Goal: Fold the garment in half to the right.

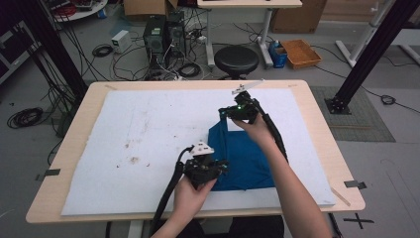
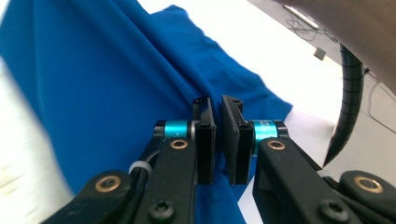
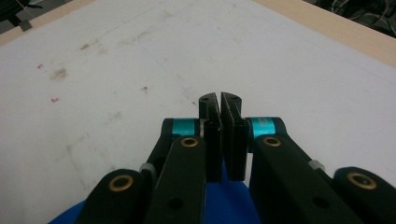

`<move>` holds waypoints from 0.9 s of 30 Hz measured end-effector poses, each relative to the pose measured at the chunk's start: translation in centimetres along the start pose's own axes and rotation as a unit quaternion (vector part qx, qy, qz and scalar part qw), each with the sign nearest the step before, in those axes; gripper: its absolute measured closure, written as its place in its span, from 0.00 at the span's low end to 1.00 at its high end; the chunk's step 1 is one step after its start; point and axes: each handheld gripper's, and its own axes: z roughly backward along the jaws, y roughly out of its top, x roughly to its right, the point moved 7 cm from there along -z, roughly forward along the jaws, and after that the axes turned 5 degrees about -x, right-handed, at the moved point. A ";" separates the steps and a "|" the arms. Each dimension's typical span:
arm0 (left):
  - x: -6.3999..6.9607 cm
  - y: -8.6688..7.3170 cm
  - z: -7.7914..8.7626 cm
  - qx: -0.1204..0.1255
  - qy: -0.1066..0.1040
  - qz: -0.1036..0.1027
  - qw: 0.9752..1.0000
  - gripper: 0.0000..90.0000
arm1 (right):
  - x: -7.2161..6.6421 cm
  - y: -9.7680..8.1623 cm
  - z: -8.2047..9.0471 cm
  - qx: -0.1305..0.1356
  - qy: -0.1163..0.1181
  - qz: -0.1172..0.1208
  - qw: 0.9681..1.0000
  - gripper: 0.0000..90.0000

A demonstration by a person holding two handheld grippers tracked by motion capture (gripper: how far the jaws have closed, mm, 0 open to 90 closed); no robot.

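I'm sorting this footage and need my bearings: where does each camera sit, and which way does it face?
High view: above the person's side, looking forward and down on the table; both forearms, left gripper, right gripper.
Left gripper view: on that gripper, looking along its jaws, pinched on the blue cloth.
Right gripper view: along its near-closed jaws across the white mat, cloth beneath.
All three share the blue cloth and the white mat.

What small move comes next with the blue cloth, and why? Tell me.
Probably carry both pinched edges across the white mat to fold the blue cloth over. The left claw is shut on a fold, the right claw on the cloth's far edge, which hangs beneath it.
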 end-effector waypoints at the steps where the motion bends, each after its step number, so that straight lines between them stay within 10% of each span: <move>1: 0.3 0.1 -0.5 -0.002 -0.005 -0.001 1.000 0.93 | 0.4 -0.4 0.4 0.001 -0.003 0.000 1.000 0.98; 11: 3.1 1.1 -5.1 -0.006 -0.051 0.010 0.999 0.93 | 3.7 -4.1 3.1 -0.011 -0.025 -0.011 1.000 0.98; 27: 5.2 2.1 -9.5 -0.020 -0.065 0.000 0.998 0.89 | 6.7 -7.1 4.6 -0.039 -0.074 -0.016 0.996 0.97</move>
